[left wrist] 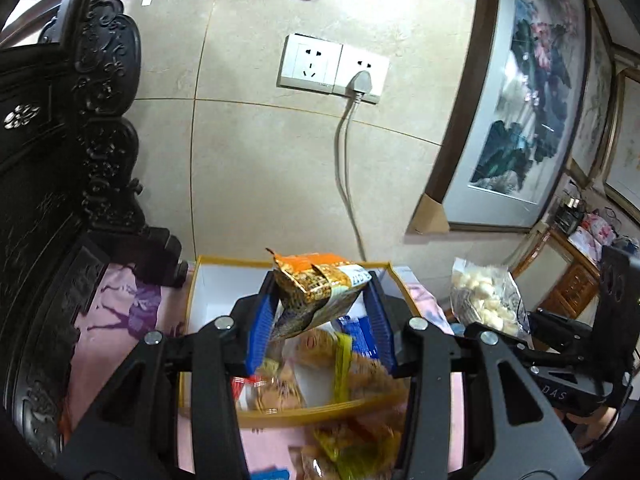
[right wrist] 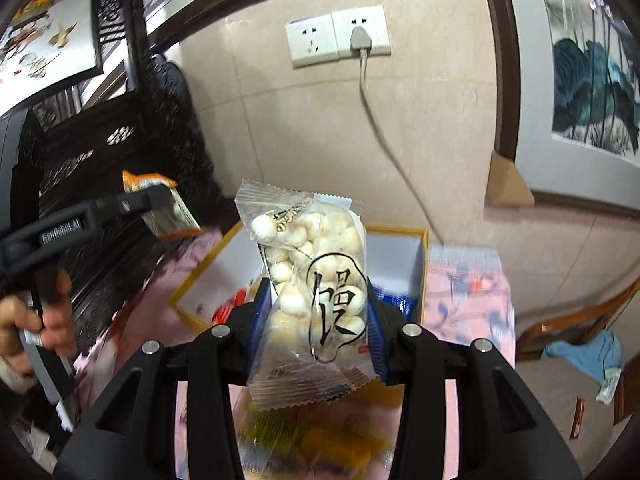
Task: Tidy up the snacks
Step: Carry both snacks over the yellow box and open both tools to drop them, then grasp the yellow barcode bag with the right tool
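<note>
Two grippers are up over one yellow-rimmed box (left wrist: 288, 258): the left gripper (left wrist: 320, 320) clamps one orange snack packet (left wrist: 316, 292), and the right gripper (right wrist: 316, 320) clamps one clear bag of white puffs (right wrist: 316, 280). Inside the box lie several more packets, too blurred to count. On the wall above the box sit two sockets (left wrist: 334, 66) with one plug (left wrist: 360, 82) and one cord (left wrist: 344, 168).
</note>
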